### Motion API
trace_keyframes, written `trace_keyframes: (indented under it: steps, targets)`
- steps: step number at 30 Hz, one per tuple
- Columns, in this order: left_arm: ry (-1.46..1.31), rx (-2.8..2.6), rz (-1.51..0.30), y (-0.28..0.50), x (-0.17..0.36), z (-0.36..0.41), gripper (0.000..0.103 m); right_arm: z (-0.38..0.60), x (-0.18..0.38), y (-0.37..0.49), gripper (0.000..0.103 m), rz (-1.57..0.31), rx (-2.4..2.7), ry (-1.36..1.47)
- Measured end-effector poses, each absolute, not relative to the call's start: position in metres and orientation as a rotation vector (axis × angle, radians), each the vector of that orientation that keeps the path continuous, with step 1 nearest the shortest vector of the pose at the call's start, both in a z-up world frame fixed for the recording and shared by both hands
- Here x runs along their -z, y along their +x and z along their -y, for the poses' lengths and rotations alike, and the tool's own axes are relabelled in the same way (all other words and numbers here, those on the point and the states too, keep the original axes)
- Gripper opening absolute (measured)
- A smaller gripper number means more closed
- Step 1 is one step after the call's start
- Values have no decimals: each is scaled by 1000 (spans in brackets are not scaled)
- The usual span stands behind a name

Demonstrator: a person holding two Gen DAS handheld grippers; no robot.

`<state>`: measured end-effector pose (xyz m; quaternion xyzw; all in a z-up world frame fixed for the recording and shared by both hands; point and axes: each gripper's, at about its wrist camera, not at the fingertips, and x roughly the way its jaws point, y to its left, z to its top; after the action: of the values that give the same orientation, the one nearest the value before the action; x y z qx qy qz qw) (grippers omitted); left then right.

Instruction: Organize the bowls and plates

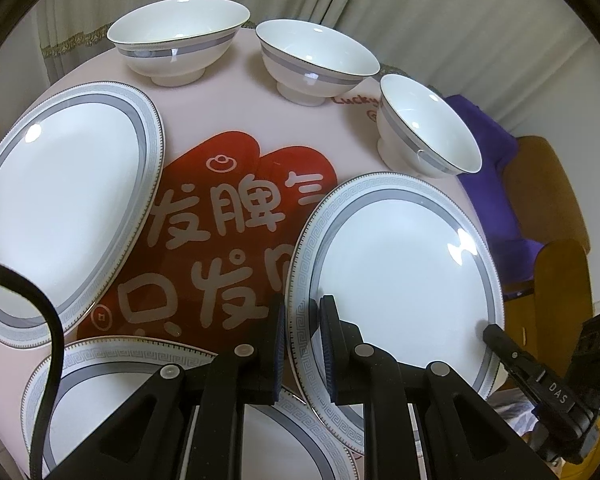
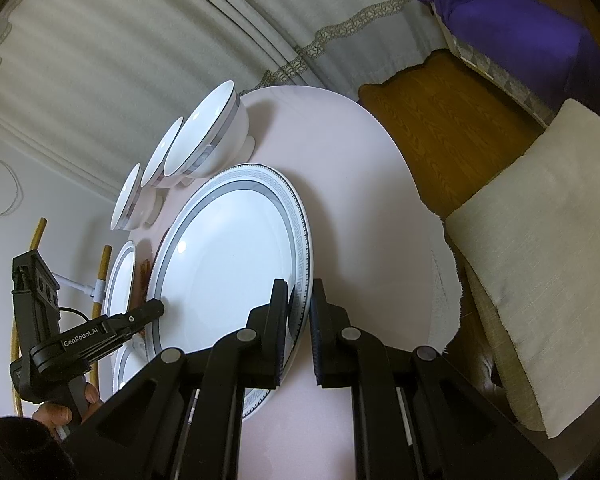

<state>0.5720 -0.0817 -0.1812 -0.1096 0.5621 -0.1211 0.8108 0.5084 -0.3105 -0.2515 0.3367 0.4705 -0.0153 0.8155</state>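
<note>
The round white plate with a grey key-pattern rim (image 1: 400, 276) (image 2: 228, 264) is straddled at opposite edges by the left gripper (image 1: 302, 344) and right gripper (image 2: 298, 328) — jaws around the rim, parted, no clamp visible. It lies on the pink tablecloth (image 1: 228, 104) beside three white footed bowls (image 1: 320, 60).

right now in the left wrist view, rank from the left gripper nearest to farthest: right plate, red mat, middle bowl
1. Right plate: its rim sits between the left gripper jaws.
2. Red mat: just ahead, centre of the table.
3. Middle bowl: far edge.
</note>
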Motion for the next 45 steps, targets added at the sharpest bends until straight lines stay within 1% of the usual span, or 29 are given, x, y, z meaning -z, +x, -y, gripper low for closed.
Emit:
trace_keyframes:
  steps: [14, 35, 45]
  targets:
    - [-233, 275, -1169, 569, 181, 80, 12, 305, 242, 508, 11, -975, 25, 646]
    - [-216, 301, -1106, 562, 179, 80, 12, 308, 244, 505, 11, -960, 11, 642]
    - [-230, 322, -1095, 562, 188, 77, 12, 308, 247, 504, 11, -970, 7, 645]
